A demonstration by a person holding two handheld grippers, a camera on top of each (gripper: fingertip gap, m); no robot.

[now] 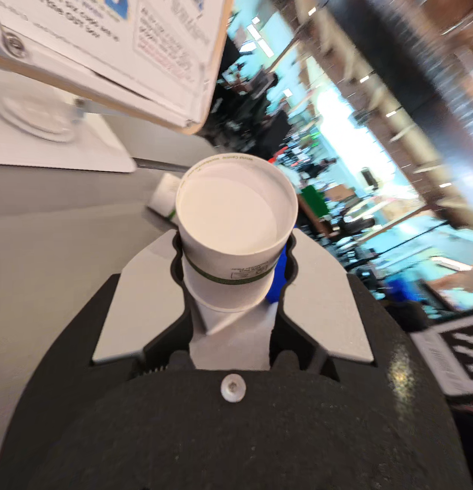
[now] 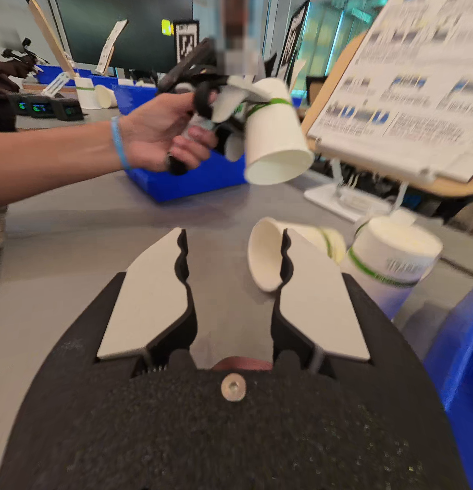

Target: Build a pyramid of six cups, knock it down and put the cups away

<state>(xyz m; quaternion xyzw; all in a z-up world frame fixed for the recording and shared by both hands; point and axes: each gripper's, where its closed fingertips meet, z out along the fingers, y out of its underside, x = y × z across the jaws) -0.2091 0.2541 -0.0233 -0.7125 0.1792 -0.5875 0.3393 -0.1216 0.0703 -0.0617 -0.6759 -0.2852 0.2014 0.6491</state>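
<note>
White paper cups with a green band, the pieces of the pyramid, were pictured scattered after the knock-down. One cup (image 1: 235,225) was held off the grey table (image 2: 97,217), clamped between the fingers of the left gripper (image 1: 234,261) near its base, mouth tilted down toward five o'clock in the right wrist view. The right gripper (image 2: 234,261) was shown with fingers apart and nothing between them, low over the table. A second cup (image 2: 267,254) lay on its side at one o'clock from that gripper, just beside its right finger; a third cup (image 2: 389,259) was seen farther at two o'clock, blurred. A blue plastic bin (image 2: 187,183) stood at twelve o'clock.

A slip was judged possible: the held cup was pinched on a thin tapered wall, and a tighter squeeze could crush it. The lying cup could be rolled away if nudged by a finger. Printing ran beside the cups' green bands, and a clipboard of printed sheets (image 2: 405,106) stood at two o'clock.
</note>
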